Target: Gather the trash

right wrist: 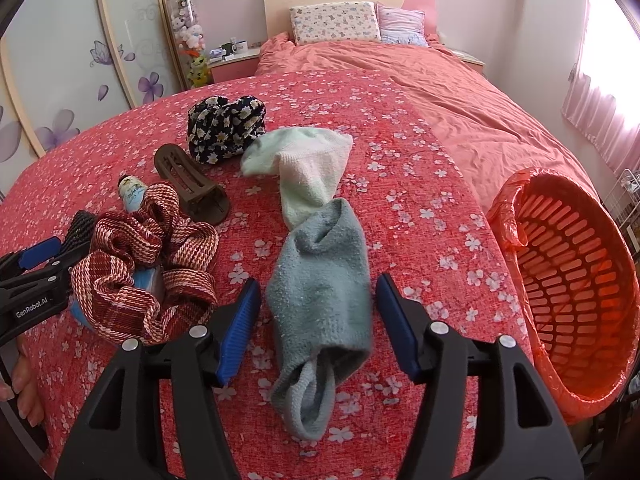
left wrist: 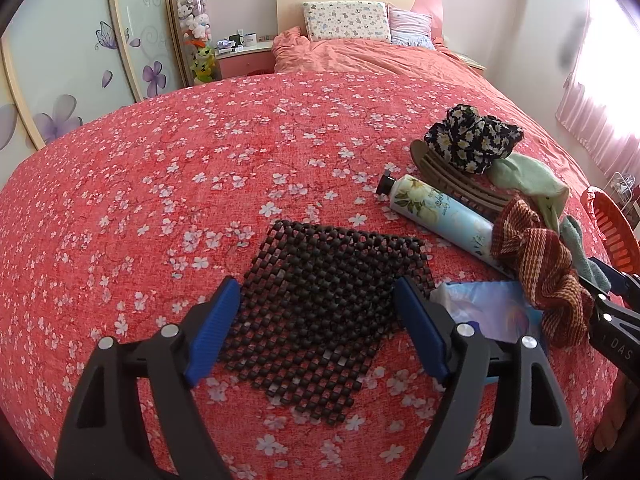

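My left gripper (left wrist: 316,292) is open above a black mesh mat (left wrist: 320,280) that lies flat on the red flowered bedspread (left wrist: 160,200); its blue pads stand either side of the mat without pressing it. My right gripper (right wrist: 319,284) is open too, with a blue-grey sock (right wrist: 320,280) lying loose on the bed between its pads. A pale green sock (right wrist: 308,168) touches the far end of that sock. An orange slotted basket (right wrist: 580,280) lined with an orange bag sits at the bed's right edge. A crumpled blue wrapper (left wrist: 492,308) lies right of the mat, partly under a red woven scrunchie (left wrist: 536,264).
A flowered hand-cream tube (left wrist: 436,212), a brown hair claw (right wrist: 192,184) and a dark daisy-print cloth (right wrist: 226,128) lie beyond the scrunchie. Pillows (right wrist: 336,22) and a pink quilt are at the far end. A wardrobe with flower decals (left wrist: 60,60) stands at the left, a bright curtained window at the right.
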